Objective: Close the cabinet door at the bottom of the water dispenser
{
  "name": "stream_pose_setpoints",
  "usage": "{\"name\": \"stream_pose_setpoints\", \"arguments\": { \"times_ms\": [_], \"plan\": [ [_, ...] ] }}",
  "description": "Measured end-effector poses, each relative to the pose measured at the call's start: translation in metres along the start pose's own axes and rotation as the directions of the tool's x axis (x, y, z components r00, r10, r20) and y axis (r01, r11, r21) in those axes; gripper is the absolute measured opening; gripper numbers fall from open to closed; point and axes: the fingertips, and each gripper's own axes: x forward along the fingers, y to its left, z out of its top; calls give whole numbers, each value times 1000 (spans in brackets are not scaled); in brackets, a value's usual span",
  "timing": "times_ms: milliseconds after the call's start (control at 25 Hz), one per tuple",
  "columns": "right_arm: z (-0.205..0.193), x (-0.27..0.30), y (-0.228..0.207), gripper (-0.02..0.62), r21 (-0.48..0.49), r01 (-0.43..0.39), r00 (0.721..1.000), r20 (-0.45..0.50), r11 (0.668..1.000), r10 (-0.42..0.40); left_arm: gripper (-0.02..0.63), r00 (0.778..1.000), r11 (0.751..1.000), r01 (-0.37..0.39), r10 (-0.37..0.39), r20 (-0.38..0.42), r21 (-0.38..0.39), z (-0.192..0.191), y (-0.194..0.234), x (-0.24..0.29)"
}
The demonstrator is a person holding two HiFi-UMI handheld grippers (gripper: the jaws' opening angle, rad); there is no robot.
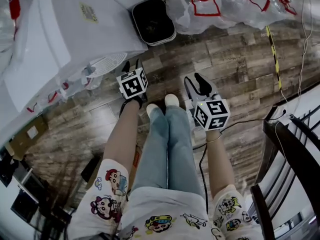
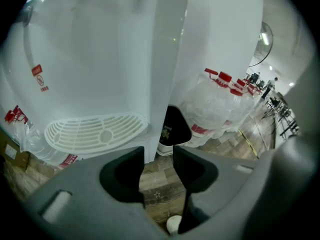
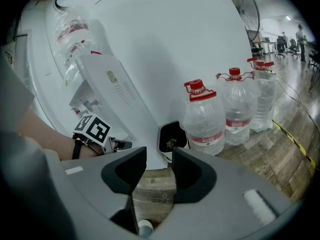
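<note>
Left fingers (image 2: 121,176) apart, empty | right fingers (image 3: 124,172) apart, empty | water dispenser (image 2: 100,59) ahead, untouched

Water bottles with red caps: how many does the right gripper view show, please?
3, in a row: nearest bottle, middle bottle, farthest bottle. Others may be hidden.

The left tongs (image 1: 132,65) and the right tongs (image 1: 194,79) flank the person's legs (image 1: 167,144), one on each side, both angled forward and down. Both sets of jaws stand apart, gripping nothing. The left forearm (image 1: 120,139) and right forearm (image 1: 220,164) stretch ahead.
</note>
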Motion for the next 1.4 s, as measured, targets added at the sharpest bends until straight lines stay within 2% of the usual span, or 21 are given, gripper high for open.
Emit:
{"name": "stream_pose_setpoints", "arguments": {
  "times_ms": [400,680,920,1200,1400],
  "plan": [
    [49,-50,47,153,-79,-20,999,28,997,23,176,994,997,82,-82,71,-4,22,-27,-100],
    [92,-95,97,150,-181,-52,996,65,982,64,176,976,988,150,-145,163,-22,44,-40,-187],
    [130,-136,147,149,-231,-71,989,107,970,98,176,958,983,176,-160,238,-46,62,-25,-263],
    [173,-183,216,140,-284,-131,966,180,950,187,176,916,980,193,-161,368,-51,90,3,-352],
    [196,-207,268,130,-384,-203,937,191,901,292,176,870,979,199,-151,469,-54,105,28,-414]
  ]
}}
